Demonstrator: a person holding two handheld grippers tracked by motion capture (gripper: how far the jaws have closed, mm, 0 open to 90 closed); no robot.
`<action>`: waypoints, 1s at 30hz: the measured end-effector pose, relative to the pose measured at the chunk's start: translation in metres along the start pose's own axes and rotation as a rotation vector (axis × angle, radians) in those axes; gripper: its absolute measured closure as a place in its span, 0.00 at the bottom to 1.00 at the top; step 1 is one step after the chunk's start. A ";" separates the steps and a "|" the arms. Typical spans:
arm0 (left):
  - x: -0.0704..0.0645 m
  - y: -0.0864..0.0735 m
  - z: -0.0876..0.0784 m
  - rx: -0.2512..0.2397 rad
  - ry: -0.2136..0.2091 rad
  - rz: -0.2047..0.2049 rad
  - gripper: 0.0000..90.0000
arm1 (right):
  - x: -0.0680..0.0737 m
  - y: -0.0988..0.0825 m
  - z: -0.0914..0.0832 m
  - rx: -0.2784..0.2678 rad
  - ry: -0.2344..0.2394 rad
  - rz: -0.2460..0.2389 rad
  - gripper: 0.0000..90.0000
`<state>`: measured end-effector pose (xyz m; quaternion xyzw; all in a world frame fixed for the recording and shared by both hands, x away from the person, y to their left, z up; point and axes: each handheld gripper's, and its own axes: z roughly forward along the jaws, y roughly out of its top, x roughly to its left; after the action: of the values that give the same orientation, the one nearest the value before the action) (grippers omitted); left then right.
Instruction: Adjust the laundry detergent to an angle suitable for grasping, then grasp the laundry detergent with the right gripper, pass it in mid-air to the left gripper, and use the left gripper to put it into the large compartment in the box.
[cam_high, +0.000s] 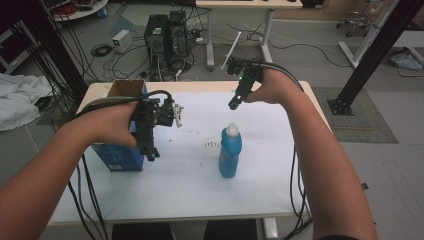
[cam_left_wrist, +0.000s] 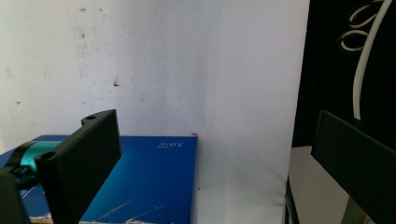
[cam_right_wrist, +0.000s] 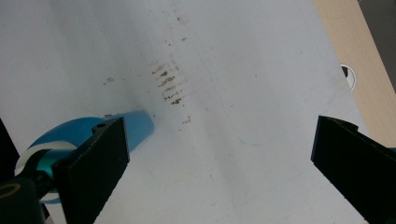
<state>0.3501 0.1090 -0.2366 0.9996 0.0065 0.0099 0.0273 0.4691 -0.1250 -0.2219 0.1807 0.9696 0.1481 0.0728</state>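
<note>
Bottle (cam_high: 230, 152) upright mid-counter (cam_high: 190, 185), blue, white cap. Right tool (cam_high: 234, 103) above and behind it, jaws apart, empty. Left tool (cam_high: 151, 154) over blue box (cam_high: 116, 157) at counter's left edge, jaws apart, empty.

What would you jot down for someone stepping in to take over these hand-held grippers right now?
Left hand-held gripper: open, holding nothing, hovering over the blue box at the table's left side.
Right hand-held gripper: open, holding nothing, raised behind the blue bottle.
Bottle: upright, mid-table, white cap on, beside some dark smudges.
Done: nothing gripped yet.
Left: likely close on the bottle and the box; what follows isn't clear.
</note>
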 end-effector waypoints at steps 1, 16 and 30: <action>0.000 0.001 0.001 -0.001 -0.002 -0.003 0.02 | 0.000 -0.001 -0.001 -0.004 0.000 -0.001 0.04; 0.002 0.000 0.010 -0.005 -0.020 -0.014 0.02 | -0.006 -0.001 0.002 -0.011 0.000 -0.003 0.04; 0.006 -0.002 0.014 -0.002 -0.026 0.000 0.02 | -0.009 0.001 0.006 -0.011 0.001 0.009 0.04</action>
<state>0.3568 0.1103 -0.2502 0.9996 0.0060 -0.0033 0.0285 0.4791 -0.1260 -0.2265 0.1845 0.9680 0.1540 0.0727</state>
